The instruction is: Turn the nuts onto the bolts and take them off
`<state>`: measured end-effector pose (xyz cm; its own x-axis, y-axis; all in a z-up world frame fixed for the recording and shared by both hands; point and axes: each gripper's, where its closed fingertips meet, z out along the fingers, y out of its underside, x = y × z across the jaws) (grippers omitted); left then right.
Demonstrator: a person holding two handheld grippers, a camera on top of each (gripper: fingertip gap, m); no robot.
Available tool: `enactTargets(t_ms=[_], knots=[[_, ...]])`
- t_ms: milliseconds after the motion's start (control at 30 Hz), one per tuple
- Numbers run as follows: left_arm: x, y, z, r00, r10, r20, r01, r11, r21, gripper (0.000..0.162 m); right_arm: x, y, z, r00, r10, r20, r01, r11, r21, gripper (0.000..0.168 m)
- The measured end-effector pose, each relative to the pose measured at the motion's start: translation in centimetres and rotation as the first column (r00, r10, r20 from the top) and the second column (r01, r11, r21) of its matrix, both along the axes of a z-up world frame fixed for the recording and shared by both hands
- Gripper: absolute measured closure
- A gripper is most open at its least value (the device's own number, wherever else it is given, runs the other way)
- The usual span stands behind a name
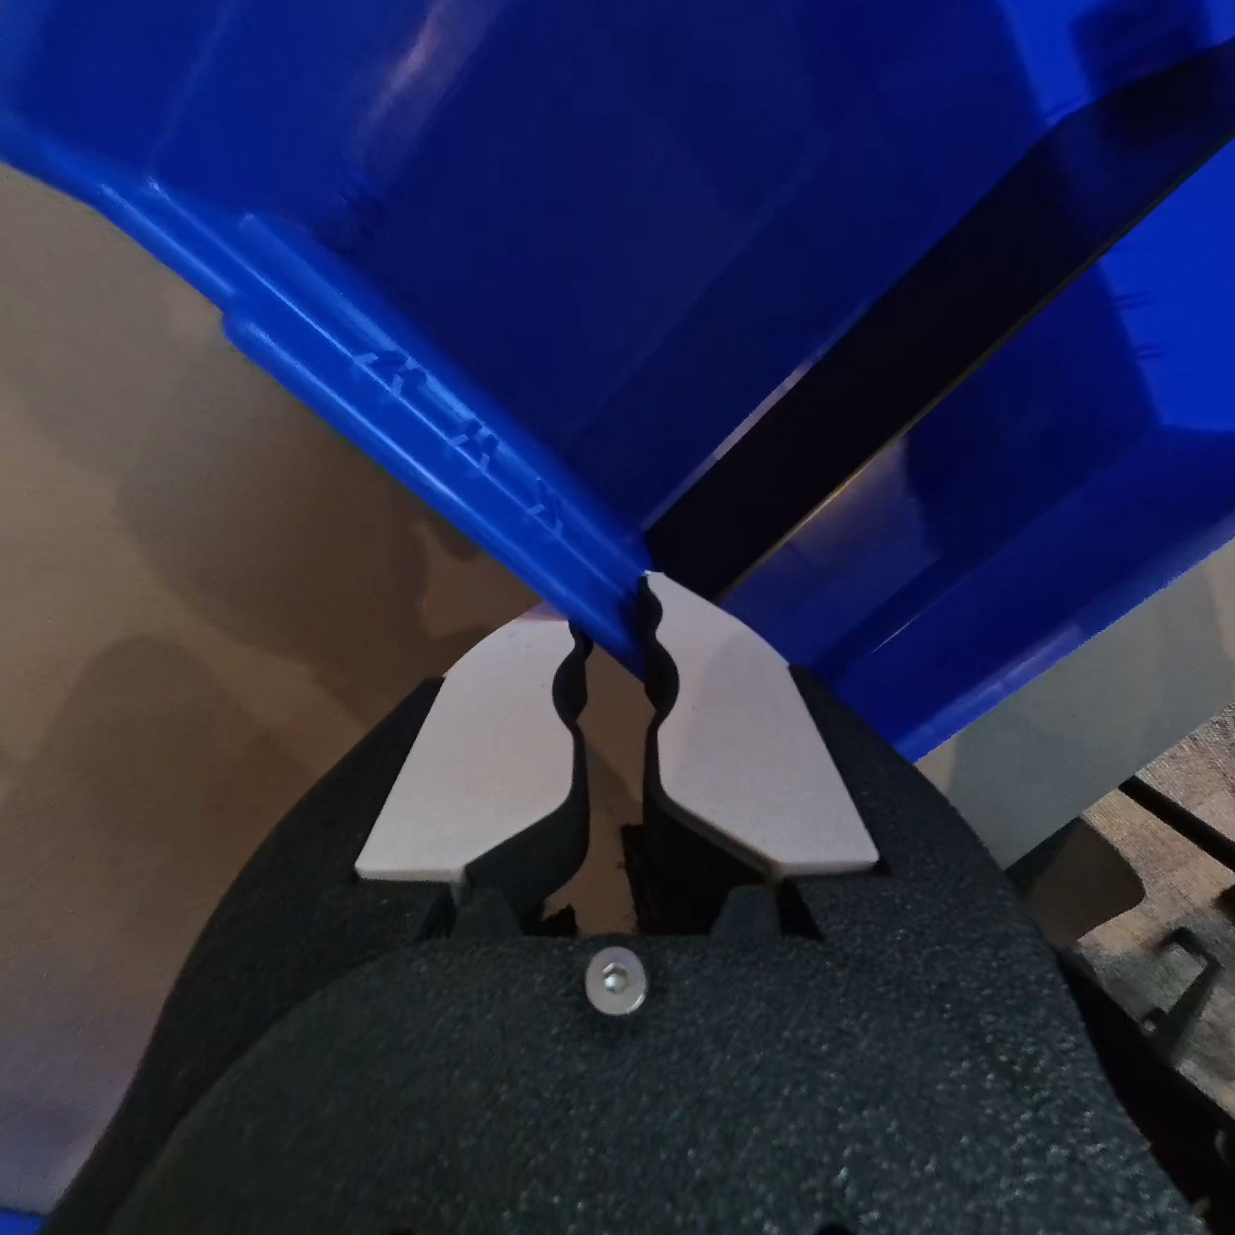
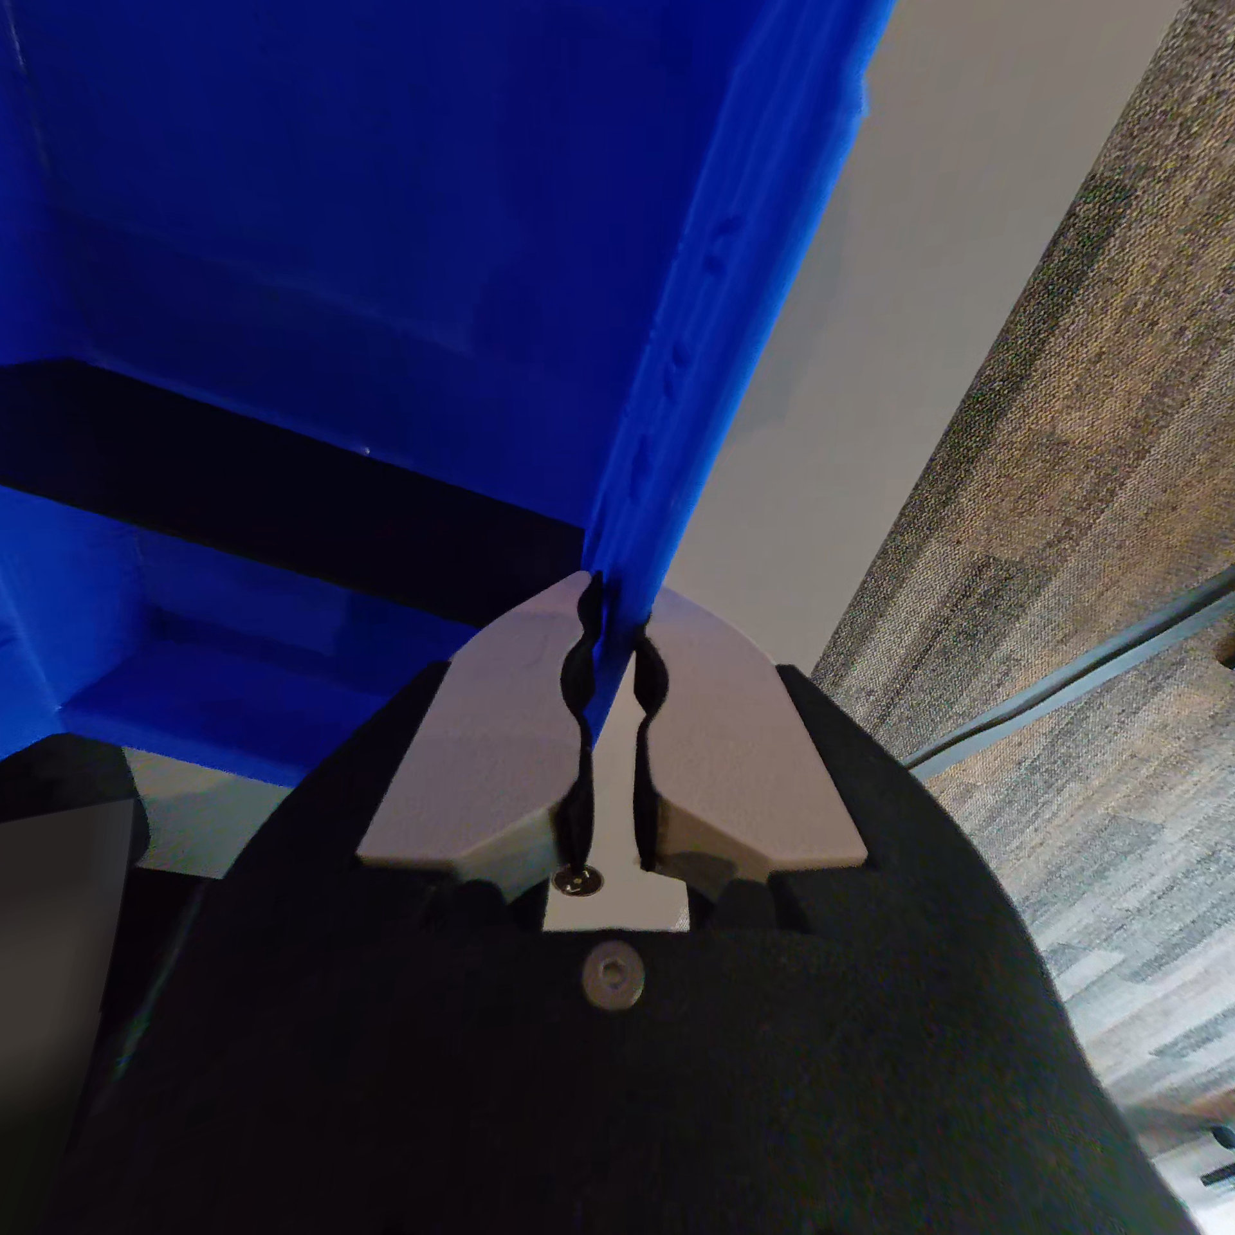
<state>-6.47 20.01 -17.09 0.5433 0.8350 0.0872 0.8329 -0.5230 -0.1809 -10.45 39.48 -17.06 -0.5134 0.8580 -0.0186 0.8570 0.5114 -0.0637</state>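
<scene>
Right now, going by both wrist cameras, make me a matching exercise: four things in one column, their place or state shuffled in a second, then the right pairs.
Things:
1. Left hand-held gripper
2. Right hand-held gripper
3. Blue bin
4. Grey carpet

Place or state:
A. Floor, far right in the right wrist view
B. Held at two rims
C. Shut on the rim with the beige table beside it
D. Shut on the rim, the carpet past it

Pairs: 1-C, 2-D, 3-B, 4-A
</scene>
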Motion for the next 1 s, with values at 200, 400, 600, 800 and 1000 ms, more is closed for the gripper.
enactTargets(t_ms=[200, 400, 600, 800, 1000], knots=[[-0.1, 0.8, -0.5, 1.000, -0.005, -0.003, 0.005, 0.999, 0.032, 0.146, -0.3, 0.9, -1.3, 0.999, 0.032, -0.024, -0.031, 0.999, 0.034, 0.157], [0.0, 1.3, -0.9, 1.000, -0.009, -0.009, 0.010, 0.997, 0.074, 0.144, -0.5, 1.3, -1.8, 0.997, 0.053, -0.052, -0.050, 0.997, 0.050, 0.155], [-0.1, 1.6, -0.8, 0.999, -0.014, -0.033, 0.017, 0.997, 0.081, 0.142, -0.4, 1.3, -1.9, 0.998, 0.026, -0.056, -0.025, 0.999, 0.023, 0.149], [0.0, 1.2, 0.6, 0.996, -0.020, -0.083, 0.029, 0.994, 0.108, 0.106, -0.4, 2.2, -0.4, 0.991, -0.003, -0.133, 0.011, 0.998, 0.060, 0.114], [0.1, -0.6, 2.8, 0.983, -0.023, -0.181, 0.047, 0.991, 0.124, 0.062, -0.1, 3.0, 3.8, 0.925, -0.014, -0.380, 0.043, 0.997, 0.070, 0.078]])
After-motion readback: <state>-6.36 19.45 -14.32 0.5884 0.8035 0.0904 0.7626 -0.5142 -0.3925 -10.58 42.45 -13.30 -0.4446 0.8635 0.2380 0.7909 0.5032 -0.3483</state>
